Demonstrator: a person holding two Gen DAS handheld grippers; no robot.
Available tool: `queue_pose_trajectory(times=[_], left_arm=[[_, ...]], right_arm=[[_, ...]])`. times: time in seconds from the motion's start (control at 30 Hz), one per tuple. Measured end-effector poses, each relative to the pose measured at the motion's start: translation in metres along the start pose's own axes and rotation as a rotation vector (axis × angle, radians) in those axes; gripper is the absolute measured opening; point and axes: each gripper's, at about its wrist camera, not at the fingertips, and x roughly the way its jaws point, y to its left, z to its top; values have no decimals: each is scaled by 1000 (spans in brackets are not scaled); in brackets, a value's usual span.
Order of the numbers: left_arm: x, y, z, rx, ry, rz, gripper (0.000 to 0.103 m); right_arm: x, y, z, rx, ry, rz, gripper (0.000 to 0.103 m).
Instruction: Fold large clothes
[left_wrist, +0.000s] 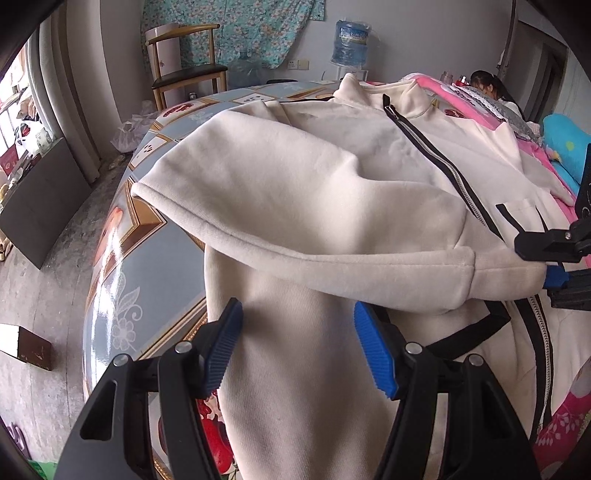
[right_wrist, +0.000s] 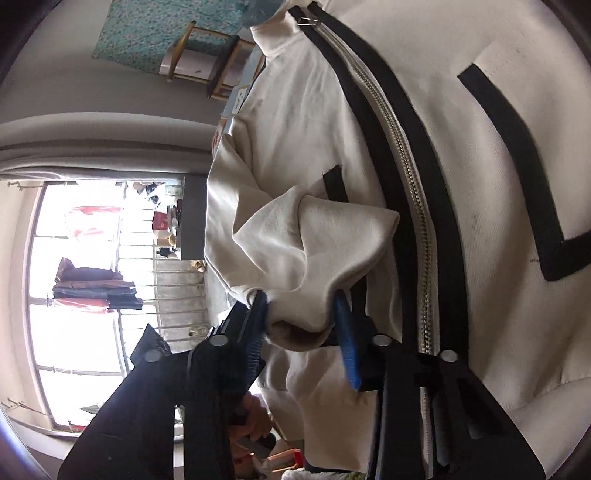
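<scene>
Cream zip jacket is lying front-up across the patterned table, collar toward the far side, black-edged zipper running down the middle. One sleeve is lying folded across the chest, its cuff end reaching toward the zipper.

Right gripper is pinching that sleeve cuff: blue pads are pressing on bunched cream fabric from both sides, cuff opening showing between them. In the left wrist view the same gripper is showing at the right edge, sitting at the cuff end of the sleeve, just beside the zipper.

Left gripper is hovering over the lower part of the jacket, fingers spread, blue pads standing apart with flat fabric showing between them. Pads are not pressing on anything that I can see; whether the tips are touching the cloth, cannot tell.

A hand is showing under the right gripper body, wrapped around a handle.

Background: wooden chair and water bottle are standing against the far wall, pink bedding is lying beside the jacket's far edge, a person's head is partly showing behind it.
</scene>
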Motion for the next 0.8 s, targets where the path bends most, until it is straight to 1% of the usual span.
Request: queue_pose_trajectory(times=[0.03, 0.07, 0.13, 0.2, 0.23, 0.3, 0.4, 0.47, 0.5, 0.6, 0.67, 0.7, 0.8], left_arm=[[0, 1, 0, -6, 0, -3, 61], [0, 2, 1, -17, -1, -7, 61], [-1, 4, 0, -35, -7, -14, 61], [-1, 3, 0, -38, -8, -12, 61], [-1, 3, 0, -35, -5, -9, 61], [-1, 3, 1, -31, 2, -6, 61], [-1, 5, 2, -39, 9, -10, 61], [-1, 6, 3, -42, 14, -11, 61], [-1, 7, 4, -46, 17, -12, 61], [-4, 14, 9, -65, 15, -14, 61], [-6, 19, 17, -62, -7, 24, 61], [-6, 24, 23, -58, -19, 52, 61], [3, 38, 40, -91, -17, 75, 61]], right_arm=[[0, 5, 3, -28, 0, -11, 15], [0, 16, 7, -77, -7, -27, 13], [-3, 41, 16, -190, -38, -70, 11], [-11, 74, 27, -307, -92, -101, 11], [-17, 89, 33, -353, -126, -107, 10], [-39, 119, 45, -450, -225, -116, 10], [-73, 143, 57, -554, -367, -179, 10], [-88, 139, 69, -568, -410, -226, 10], [-93, 132, 74, -559, -413, -249, 10], [-97, 97, 98, -480, -371, -304, 9], [-99, 74, 112, -428, -346, -334, 9], [-99, 67, 120, -408, -339, -343, 9], [-94, 66, 141, -387, -325, -326, 9]])
